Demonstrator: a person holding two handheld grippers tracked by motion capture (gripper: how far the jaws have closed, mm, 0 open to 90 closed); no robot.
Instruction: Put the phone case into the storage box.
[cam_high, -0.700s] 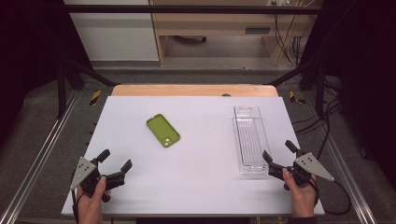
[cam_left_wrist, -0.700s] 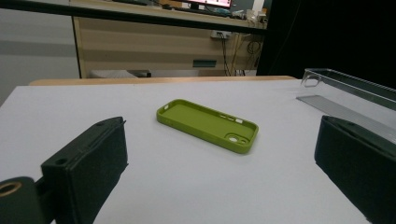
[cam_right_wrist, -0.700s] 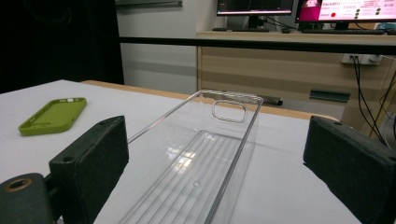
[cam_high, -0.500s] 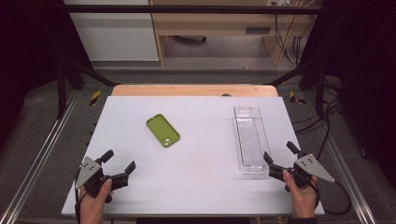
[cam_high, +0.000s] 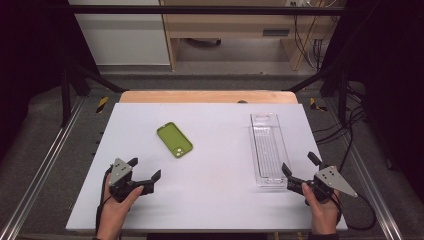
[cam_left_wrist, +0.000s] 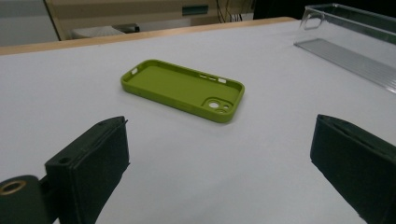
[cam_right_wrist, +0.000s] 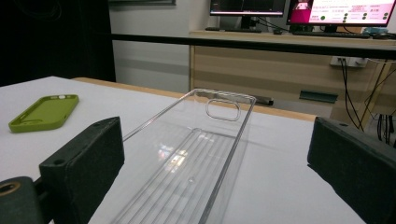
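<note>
Left tongs crept inward from the counter's near-left corner, spread wide, facing the lime-green phone case lying hollow-side up.

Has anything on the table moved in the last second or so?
Only the left tongs moved: they slid a little inward and forward over the table, toward the green case, jaws open and holding nothing. The right tongs stayed by the near end of the clear tray, also open. Case and tray lie where they were.
</note>
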